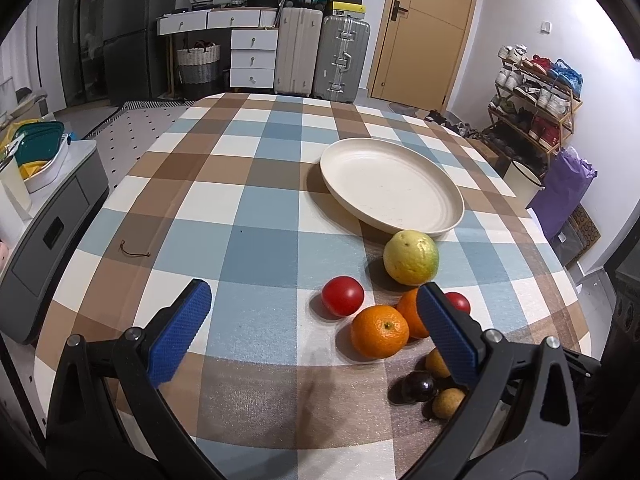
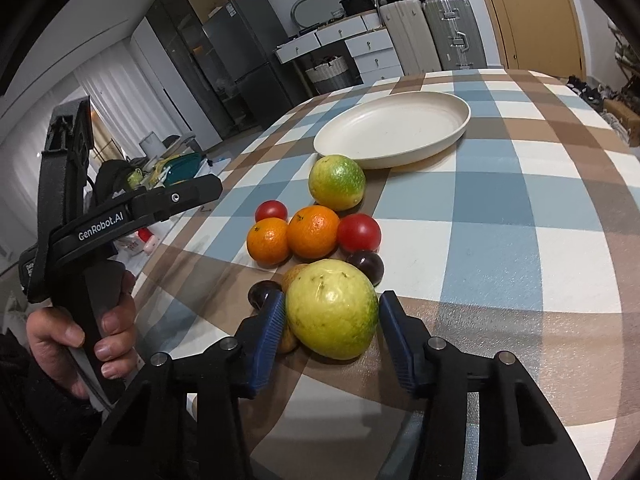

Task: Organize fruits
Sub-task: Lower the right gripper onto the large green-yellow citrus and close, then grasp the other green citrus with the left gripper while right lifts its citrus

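Fruit sits bunched at the near end of a worktop (image 1: pixel 256 208) covered in a blue, brown and white checked cloth. Beyond the bunch lies a shallow round cream plate (image 1: pixel 452 216), bare inside.

In the right wrist view the right gripper (image 2: pixel 332 312) has its blue ribbed fingers (image 2: pixel 268 340) set either side of a large yellow-green guava (image 2: pixel 332 310); the left finger touches or nearly touches its skin, while the right one stands just off it, so I cannot tell whether the fruit is clamped. Just behind this guava are two dark purple plums, one at its far left (image 2: pixel 260 292) and one at its far right (image 2: pixel 366 266), then two oranges (image 2: pixel 268 240) (image 2: pixel 313 232) side by side with a red tomato (image 2: pixel 359 233) on their right and another red tomato (image 2: pixel 271 211) at far left. A second, greener guava (image 2: pixel 337 182) rests just short of the plate's near rim.

The left gripper (image 1: pixel 312 316) hovers above the cloth to the left of the fruit, its fingers (image 1: pixel 180 332) spread wide and holding nothing. The person's left hand (image 2: pixel 80 332) grips its black handle.
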The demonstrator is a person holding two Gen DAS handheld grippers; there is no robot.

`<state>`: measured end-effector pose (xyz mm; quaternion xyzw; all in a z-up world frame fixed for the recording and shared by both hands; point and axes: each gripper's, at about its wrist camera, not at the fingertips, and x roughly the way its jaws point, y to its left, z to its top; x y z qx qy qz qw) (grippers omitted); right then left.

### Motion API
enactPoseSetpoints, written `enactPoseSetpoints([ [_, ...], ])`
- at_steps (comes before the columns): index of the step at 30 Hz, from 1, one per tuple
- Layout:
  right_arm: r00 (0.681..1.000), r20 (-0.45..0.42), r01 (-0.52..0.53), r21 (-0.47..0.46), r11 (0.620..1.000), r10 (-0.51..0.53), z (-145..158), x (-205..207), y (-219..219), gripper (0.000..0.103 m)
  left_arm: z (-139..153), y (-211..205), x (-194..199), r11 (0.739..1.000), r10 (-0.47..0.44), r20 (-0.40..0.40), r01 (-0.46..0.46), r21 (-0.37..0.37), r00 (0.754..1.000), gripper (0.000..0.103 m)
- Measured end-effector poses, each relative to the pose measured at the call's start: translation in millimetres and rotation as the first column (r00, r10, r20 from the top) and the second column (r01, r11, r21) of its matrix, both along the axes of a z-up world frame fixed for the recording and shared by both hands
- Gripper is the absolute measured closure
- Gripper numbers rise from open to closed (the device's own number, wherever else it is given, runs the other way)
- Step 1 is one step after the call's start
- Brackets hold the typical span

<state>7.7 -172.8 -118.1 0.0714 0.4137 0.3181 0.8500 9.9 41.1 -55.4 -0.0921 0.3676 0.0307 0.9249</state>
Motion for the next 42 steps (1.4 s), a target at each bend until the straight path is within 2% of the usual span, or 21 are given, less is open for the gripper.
enactPoseSetpoints([
  [10, 1.0, 0.026, 0.005, 0.022, 1.0, -0.005, 5, -6, -5, 0.054, -3, -4, 13, 0.999, -0.034, -0.018, 0.034, -0.003, 0.999, 0.001],
  [22, 0.997, 0.046, 0.053, 0.1, 0.994, -0.058, 8, -1, -25, 0.054, -7, -27, 62, 0.99, -0.139, -0.074, 0.136, -0.046, 0.987, 0.001],
  [35, 0.994, 0.053, 0.082, 0.151, 0.985, -0.091, 15, 14, -42, 0.054, -26, -61, 108, 0.976, -0.216, -0.151, 0.213, -0.04, 0.965, 0.001],
  [42, 0.993, 0.059, 0.091, 0.181, 0.979, -0.103, 20, 19, -50, 0.054, -29, -64, 115, 0.977, -0.213, -0.164, 0.212, -0.025, 0.963, 0.001],
])
